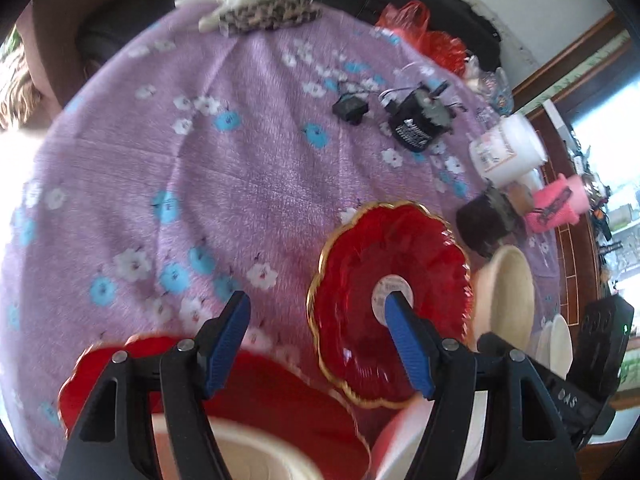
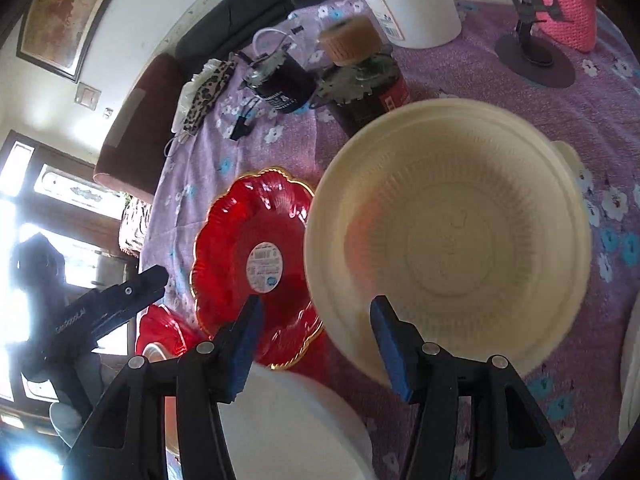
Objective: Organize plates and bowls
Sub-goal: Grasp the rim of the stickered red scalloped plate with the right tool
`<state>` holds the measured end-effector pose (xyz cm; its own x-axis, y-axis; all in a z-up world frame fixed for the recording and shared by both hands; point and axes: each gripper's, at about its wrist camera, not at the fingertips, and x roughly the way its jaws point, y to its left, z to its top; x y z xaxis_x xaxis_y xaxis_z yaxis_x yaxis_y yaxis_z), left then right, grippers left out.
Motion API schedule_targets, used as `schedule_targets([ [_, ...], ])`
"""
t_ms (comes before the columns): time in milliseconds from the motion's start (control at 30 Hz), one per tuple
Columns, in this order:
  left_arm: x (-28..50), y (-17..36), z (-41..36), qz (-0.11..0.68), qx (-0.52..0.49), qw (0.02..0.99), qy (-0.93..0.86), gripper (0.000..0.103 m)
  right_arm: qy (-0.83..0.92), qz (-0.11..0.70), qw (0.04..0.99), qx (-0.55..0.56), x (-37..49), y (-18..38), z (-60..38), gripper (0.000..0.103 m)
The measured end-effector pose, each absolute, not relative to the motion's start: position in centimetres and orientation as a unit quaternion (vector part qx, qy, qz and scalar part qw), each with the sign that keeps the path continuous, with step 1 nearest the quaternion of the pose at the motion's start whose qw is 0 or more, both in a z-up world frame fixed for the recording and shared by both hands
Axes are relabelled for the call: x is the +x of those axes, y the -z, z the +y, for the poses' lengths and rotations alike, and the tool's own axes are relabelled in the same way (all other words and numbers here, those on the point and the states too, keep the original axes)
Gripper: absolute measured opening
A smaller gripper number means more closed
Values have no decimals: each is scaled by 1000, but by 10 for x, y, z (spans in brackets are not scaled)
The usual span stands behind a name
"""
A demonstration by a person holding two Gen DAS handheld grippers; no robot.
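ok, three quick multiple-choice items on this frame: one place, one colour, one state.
1. Where is the sticker on the red plate?
A. centre
B. rim
C. none

2. What colour is the tablecloth?
A. green
B. purple with flowers
C. plain white

3. How are the right tongs?
A. shut on the cream bowl
B. open, holding nothing
C. shut on a cup

Answers: 1 A, the white round label sits mid-plate. 2 B, lilac cloth with white and blue flowers. 3 B, the blue pads stand apart with nothing pressed between them.
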<state>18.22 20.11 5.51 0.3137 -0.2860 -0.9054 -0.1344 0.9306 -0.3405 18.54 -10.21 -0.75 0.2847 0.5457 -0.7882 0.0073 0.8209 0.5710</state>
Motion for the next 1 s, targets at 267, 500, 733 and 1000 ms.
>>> schedule_targets([
  [267, 207, -27, 203, 618, -177, 765, 33, 69, -144, 492, 830, 217, 174, -32, -113, 59],
  [500, 221, -25, 196, 615, -167, 769, 42, 69, -248, 466, 824, 206, 193, -50, -69, 66],
  [733, 224, -23, 196, 624, -162, 763, 43, 69, -190, 537, 802, 179, 227, -9, -53, 66],
  [1000, 233, -18, 174, 635, -109, 763, 54, 69, -161, 571, 787, 167, 225, 2, -76, 66],
])
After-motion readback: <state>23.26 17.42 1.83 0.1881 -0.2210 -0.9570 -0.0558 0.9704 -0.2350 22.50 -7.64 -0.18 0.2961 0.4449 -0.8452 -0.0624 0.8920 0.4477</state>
